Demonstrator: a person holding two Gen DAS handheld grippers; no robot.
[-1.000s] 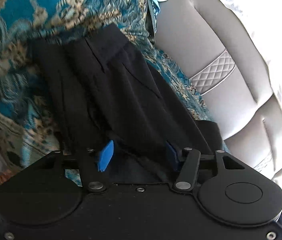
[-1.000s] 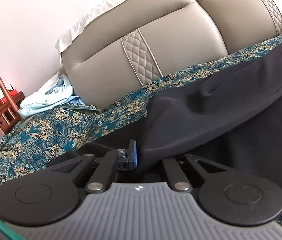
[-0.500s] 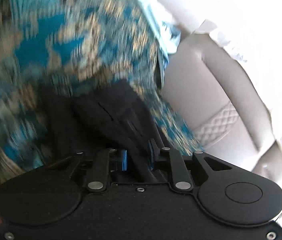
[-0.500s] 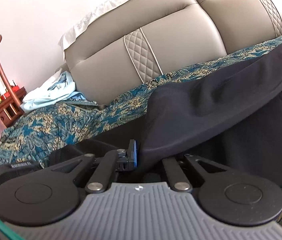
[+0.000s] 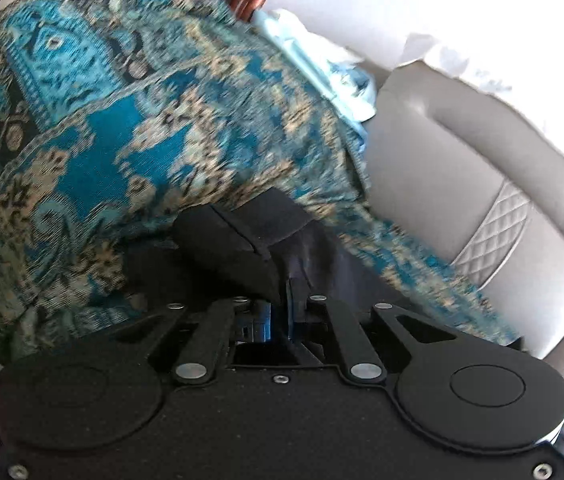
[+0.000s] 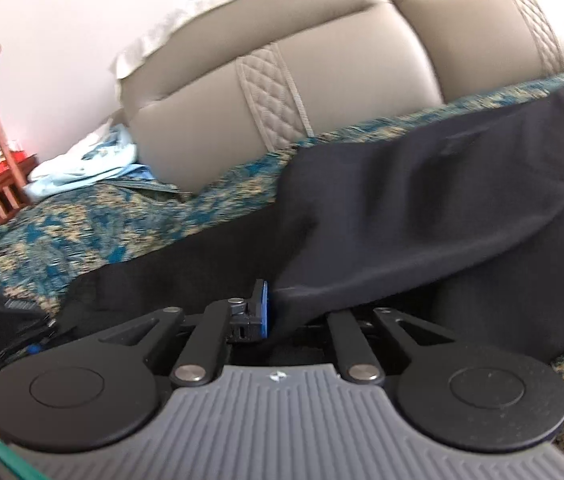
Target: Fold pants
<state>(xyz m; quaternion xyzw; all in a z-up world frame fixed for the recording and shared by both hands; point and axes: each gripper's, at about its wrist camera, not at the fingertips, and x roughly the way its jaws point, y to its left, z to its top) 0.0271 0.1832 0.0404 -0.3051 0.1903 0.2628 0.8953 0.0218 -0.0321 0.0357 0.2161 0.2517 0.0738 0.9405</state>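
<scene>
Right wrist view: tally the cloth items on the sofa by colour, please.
Black: 1, the pants, held in the right tongs.
Blue-and-gold patterned: 1, the throw under them.
Pale blue: 1, the crumpled cloth at the far end.
Total: 3

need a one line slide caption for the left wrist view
Left gripper shut on the black pants, lifting a folded end above the teal patterned throw on a beige sofa.
</scene>
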